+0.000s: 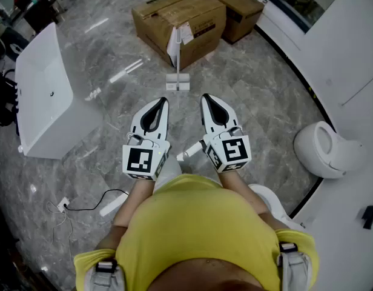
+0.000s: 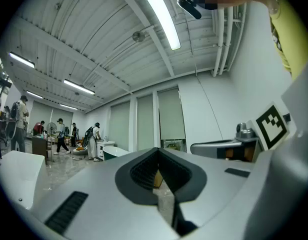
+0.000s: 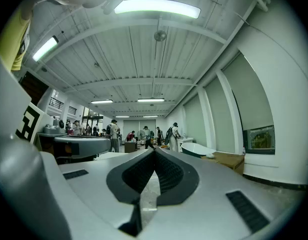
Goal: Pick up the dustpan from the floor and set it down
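Note:
The dustpan is white with a long upright handle. It stands on the grey marble floor just in front of the cardboard boxes, ahead of both grippers. I hold my left gripper and my right gripper level and side by side, well short of the dustpan. Both are shut with nothing between the jaws. In the left gripper view the left gripper shows its jaw tips meeting, and in the right gripper view the right gripper shows the same. Neither gripper view shows the dustpan.
Two cardboard boxes sit behind the dustpan. A white tub-like unit lies at the left, and a white toilet stands at the right by the curved wall. A cable and socket lie at the near left. Several people stand far off.

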`<state>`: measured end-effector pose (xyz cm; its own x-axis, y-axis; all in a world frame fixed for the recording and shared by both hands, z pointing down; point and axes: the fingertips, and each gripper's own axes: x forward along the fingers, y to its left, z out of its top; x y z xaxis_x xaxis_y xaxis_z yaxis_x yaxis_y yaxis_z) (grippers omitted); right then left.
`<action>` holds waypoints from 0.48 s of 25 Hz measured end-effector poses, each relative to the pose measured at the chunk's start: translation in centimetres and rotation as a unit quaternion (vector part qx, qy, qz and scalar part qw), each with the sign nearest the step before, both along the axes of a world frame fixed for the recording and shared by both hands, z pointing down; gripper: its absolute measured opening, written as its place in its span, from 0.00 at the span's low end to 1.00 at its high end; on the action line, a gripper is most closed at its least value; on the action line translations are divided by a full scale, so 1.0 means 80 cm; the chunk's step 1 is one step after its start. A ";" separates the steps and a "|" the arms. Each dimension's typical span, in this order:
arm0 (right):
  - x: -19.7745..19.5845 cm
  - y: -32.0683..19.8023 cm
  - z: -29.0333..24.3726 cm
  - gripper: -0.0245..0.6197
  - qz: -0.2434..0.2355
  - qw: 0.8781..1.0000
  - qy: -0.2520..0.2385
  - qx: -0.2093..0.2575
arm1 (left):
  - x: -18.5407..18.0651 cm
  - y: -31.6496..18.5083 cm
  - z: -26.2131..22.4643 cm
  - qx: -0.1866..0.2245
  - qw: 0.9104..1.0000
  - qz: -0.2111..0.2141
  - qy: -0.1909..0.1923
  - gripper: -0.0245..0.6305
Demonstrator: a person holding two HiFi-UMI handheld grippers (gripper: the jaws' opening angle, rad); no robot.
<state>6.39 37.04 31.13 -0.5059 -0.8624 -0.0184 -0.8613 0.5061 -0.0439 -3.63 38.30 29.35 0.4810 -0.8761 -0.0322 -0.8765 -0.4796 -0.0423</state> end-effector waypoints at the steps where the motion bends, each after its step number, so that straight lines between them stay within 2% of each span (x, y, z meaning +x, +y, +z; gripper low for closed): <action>1: 0.000 -0.004 -0.001 0.05 -0.002 1.000 -0.002 0.002 | 0.000 -0.003 0.000 0.000 1.000 0.000 -0.001 0.04; 4: -0.002 -0.019 -0.001 0.06 -0.008 1.000 -0.005 0.006 | -0.002 -0.015 0.002 0.001 1.000 -0.002 -0.001 0.04; 8: -0.009 -0.049 0.012 0.15 -0.020 1.000 -0.011 -0.005 | -0.011 -0.042 0.013 -0.003 1.000 -0.003 0.004 0.04; 12: -0.020 -0.091 0.029 0.20 -0.024 0.999 -0.020 -0.018 | -0.025 -0.084 0.025 -0.013 1.000 -0.003 0.005 0.04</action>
